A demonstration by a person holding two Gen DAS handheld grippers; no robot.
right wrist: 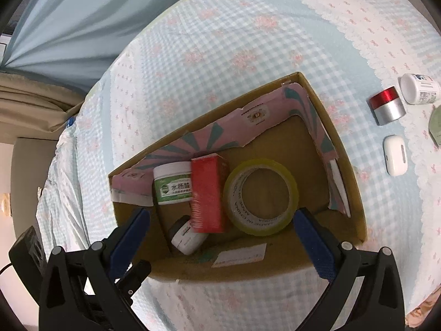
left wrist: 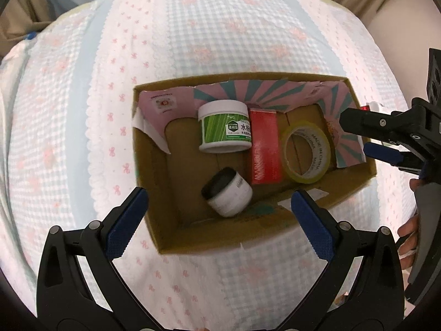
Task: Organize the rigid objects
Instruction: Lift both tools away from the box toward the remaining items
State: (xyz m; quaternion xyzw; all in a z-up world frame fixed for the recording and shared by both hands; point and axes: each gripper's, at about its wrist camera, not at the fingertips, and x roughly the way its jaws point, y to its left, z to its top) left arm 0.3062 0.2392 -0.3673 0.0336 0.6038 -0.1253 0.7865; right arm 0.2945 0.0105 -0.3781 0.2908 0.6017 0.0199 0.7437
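An open cardboard box [left wrist: 154, 165] [right wrist: 344, 165] sits on the checked bedspread. Inside it lie a green-labelled white jar [left wrist: 224, 128] [right wrist: 173, 183], a red carton [left wrist: 264, 149] [right wrist: 208, 193], a yellowish tape roll [left wrist: 307, 151] [right wrist: 261, 197] and a small white jar with a black lid [left wrist: 227, 191] [right wrist: 187, 235] on its side. My left gripper [left wrist: 220, 222] hovers open above the box's near wall, nothing between its blue pads. My right gripper [right wrist: 222, 241] is open too, over the near rim, empty; it also shows at the right edge of the left wrist view [left wrist: 366, 138].
Outside the box, to its right on the bedspread, lie a red-and-silver tin [right wrist: 387, 106], a white bottle on its side [right wrist: 420, 88], a white earbud case [right wrist: 395, 158] and a green object [right wrist: 437, 125] at the frame's edge. A hand [left wrist: 410, 229] holds the right gripper's handle.
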